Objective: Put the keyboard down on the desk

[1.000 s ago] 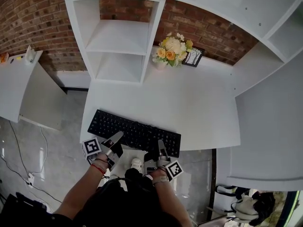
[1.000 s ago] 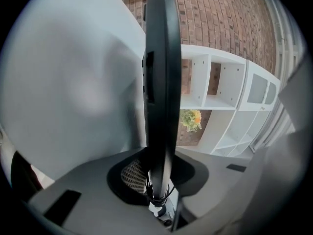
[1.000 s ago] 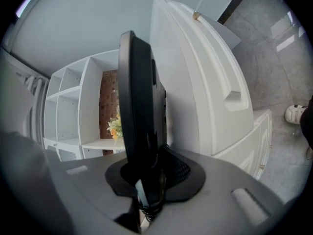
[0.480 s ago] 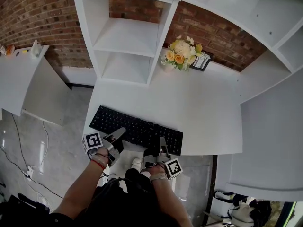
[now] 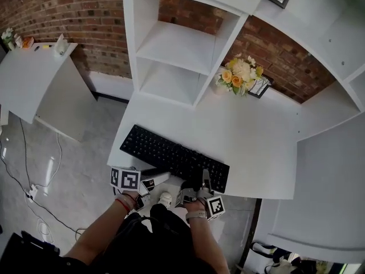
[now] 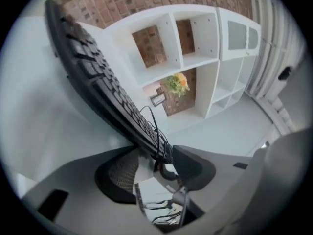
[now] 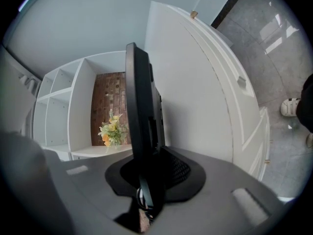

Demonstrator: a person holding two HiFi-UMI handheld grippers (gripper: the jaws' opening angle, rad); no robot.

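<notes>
At lower left of centre, the left gripper (image 5: 158, 178) is seen with jaws just opened wide, the keyboard (image 5: 171, 153) edge unpressed between them. The keyboard is laid along the front edge of the desk (image 5: 256, 141). Its near edge is clamped by the right gripper (image 5: 201, 181), at lower centre.

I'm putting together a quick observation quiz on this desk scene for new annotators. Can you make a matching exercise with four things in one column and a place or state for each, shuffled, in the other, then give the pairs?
Things:
1. keyboard
2. flowers
3. left gripper
4. right gripper

Place or state:
a. jaws closed on the keyboard's edge
b. jaws apart, gripping nothing
c. black, along the front edge of the desk
d. at the back of the desk, by the brick wall

Pairs: 1-c, 2-d, 3-b, 4-a.

The left gripper's jaws have just been opening. The keyboard's end lies between them, unpressed.
</notes>
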